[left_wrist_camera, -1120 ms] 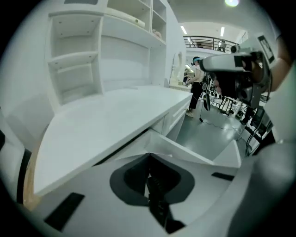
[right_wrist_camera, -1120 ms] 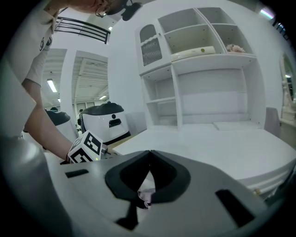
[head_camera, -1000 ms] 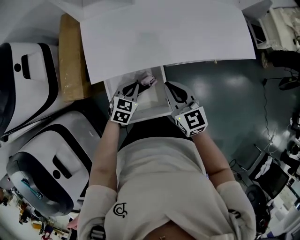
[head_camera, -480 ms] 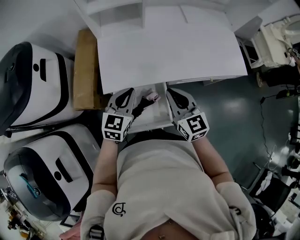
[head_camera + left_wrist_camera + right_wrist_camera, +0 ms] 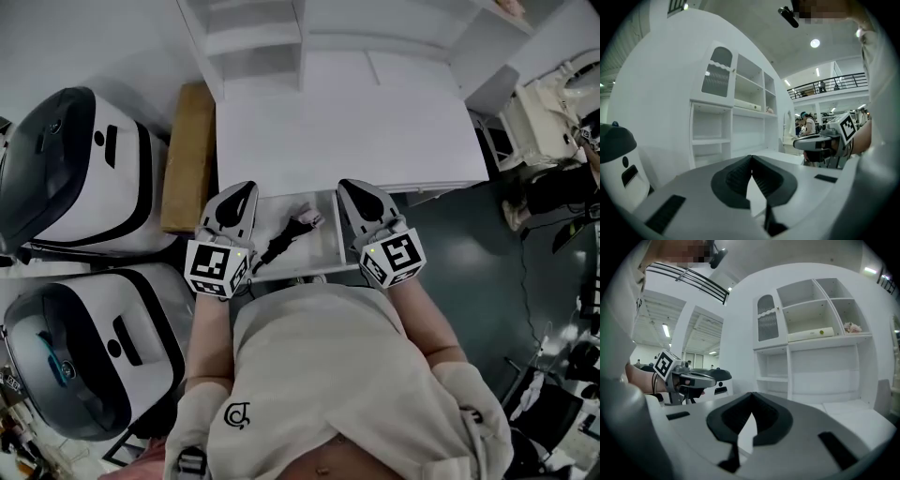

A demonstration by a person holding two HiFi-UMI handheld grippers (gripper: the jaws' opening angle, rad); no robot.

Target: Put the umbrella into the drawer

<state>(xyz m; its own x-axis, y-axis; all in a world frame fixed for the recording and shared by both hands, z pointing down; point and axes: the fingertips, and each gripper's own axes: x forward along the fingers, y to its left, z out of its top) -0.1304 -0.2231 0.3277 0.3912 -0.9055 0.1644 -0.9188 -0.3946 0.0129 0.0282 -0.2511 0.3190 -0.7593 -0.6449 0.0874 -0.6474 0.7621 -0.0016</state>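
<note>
The folded umbrella (image 5: pixel 286 237), dark with a pinkish end, lies in the open white drawer (image 5: pixel 328 246) under the desk's front edge. Neither gripper touches it. In the head view my left gripper (image 5: pixel 246 188) is held over the drawer's left side and my right gripper (image 5: pixel 349 186) over its right side. Both point toward the desk. In the left gripper view the left gripper (image 5: pixel 751 158) has its jaws together with nothing between them. The right gripper (image 5: pixel 751 395) is shut and empty in its own view too. Each gripper view shows the other gripper beside it.
The white desk (image 5: pixel 347 131) carries a shelf unit (image 5: pixel 262 37) at its back. A brown cardboard box (image 5: pixel 190 155) stands left of the desk. Two large white-and-black machines (image 5: pixel 66 169) sit further left. Dark floor (image 5: pixel 450 244) lies to the right of the drawer.
Both grippers have risen out of the drawer and now point level at the shelves. The left one has come away from the umbrella, which stays lying in the drawer.
</note>
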